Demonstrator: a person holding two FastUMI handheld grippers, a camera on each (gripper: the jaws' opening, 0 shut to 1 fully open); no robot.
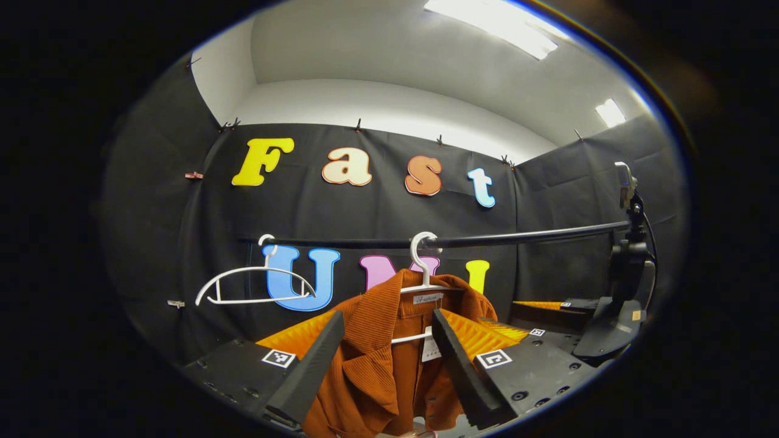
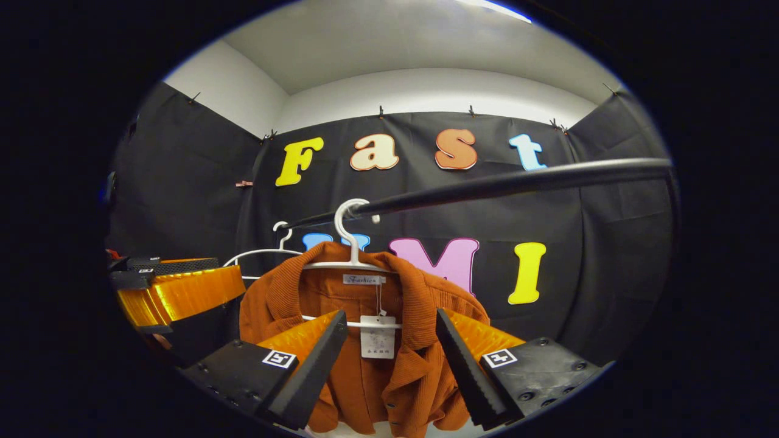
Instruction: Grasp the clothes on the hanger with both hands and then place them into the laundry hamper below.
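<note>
Left gripper view has the left gripper (image 1: 389, 359), fingers spread, facing the rust jacket (image 1: 371, 371) on its white hanger (image 1: 423, 267). The right gripper (image 2: 389, 359) is likewise spread. Each should probably close on a separate shoulder, then lift the cloth clear of the hanger.

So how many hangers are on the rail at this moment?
2. One white hanger carries the orange jacket, in front of both open grippers. An empty white hanger hangs further along the rail, to the jacket's left in both views. More could be out of view.

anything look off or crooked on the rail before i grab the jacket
Nothing stands out. The rust-orange corduroy jacket hangs open on its white plastic hanger from the black rail; an empty white hanger hangs beside it.
</note>
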